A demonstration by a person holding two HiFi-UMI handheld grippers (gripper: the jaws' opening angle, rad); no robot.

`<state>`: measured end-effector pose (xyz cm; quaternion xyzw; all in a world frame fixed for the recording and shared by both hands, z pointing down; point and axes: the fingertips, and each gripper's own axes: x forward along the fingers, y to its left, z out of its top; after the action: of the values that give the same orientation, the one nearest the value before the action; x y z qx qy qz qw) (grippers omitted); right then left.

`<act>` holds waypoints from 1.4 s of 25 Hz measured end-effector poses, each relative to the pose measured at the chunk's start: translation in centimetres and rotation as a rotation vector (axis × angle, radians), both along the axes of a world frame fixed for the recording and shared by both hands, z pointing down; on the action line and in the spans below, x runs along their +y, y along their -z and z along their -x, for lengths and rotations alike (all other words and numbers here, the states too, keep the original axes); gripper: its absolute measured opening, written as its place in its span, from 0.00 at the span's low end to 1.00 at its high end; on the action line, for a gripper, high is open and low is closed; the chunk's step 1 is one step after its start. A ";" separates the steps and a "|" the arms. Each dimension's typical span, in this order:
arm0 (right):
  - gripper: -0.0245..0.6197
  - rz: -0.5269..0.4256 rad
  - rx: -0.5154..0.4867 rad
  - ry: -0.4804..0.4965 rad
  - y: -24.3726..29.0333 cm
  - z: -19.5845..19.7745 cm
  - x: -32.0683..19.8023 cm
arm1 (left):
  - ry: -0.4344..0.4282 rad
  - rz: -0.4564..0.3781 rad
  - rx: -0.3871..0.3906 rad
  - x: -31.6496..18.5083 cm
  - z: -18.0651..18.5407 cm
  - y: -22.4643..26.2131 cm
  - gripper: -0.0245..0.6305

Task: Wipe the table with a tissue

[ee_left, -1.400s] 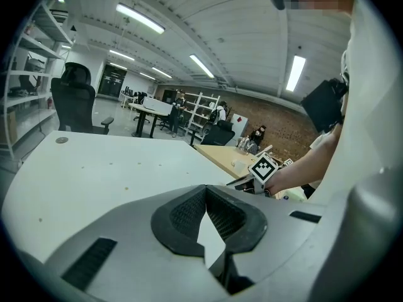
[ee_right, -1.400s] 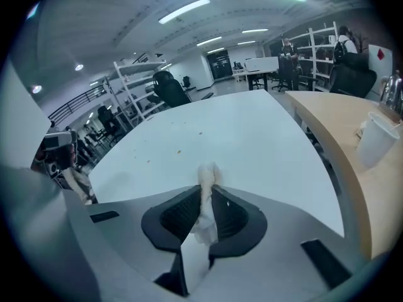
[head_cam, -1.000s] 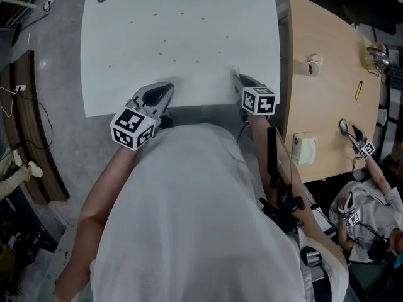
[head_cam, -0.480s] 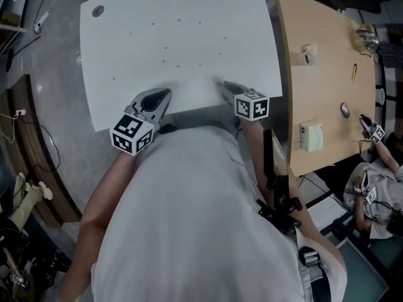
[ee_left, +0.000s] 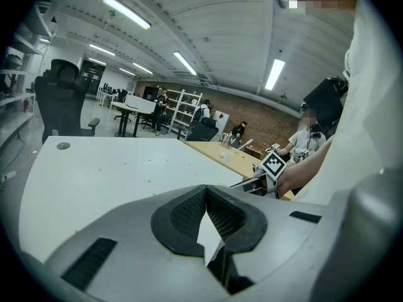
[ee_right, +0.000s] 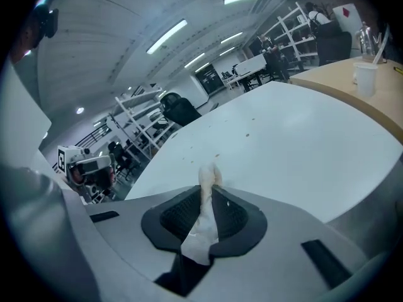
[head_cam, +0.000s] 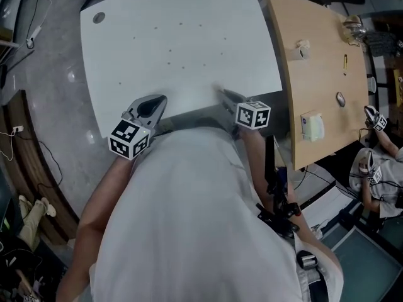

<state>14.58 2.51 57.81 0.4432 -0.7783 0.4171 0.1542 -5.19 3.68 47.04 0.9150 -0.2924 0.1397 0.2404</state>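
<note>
Head view: the left gripper [head_cam: 157, 100] and right gripper [head_cam: 222, 94] sit at the near edge of the white table [head_cam: 189, 24], with dark specks [head_cam: 170, 51] ahead.

Left gripper view: its jaws are together and hold nothing.

Right gripper view: its jaws clamp the tissue [ee_right: 203, 222], whose tip points forward towards the specks.

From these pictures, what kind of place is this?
Likely an open-plan office or lab workshop: a white table, a black office chair, metal shelves, and a wooden desk where another person works.
</note>
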 end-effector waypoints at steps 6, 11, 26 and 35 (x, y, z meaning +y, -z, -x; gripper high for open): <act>0.13 -0.010 0.017 -0.052 0.3 -2.1 -0.6 | 0.003 -0.008 0.000 -0.4 0.1 0.2 0.05; 0.13 -0.028 0.090 -0.050 0.2 -4.7 -3.5 | 0.034 -0.014 0.002 -1.3 -0.2 0.8 0.05; 0.13 -0.094 0.188 0.250 0.4 -4.2 -13.0 | 0.197 0.029 -0.032 -3.8 -1.4 0.6 0.05; 0.13 -0.132 0.240 0.454 -0.5 -3.1 -15.2 | 0.249 0.057 -0.058 -5.0 -2.8 0.0 0.05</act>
<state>17.70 -12.71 58.33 0.3127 -0.8594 0.2649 0.3056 -2.36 -1.31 47.03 0.8601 -0.4064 0.1432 0.2732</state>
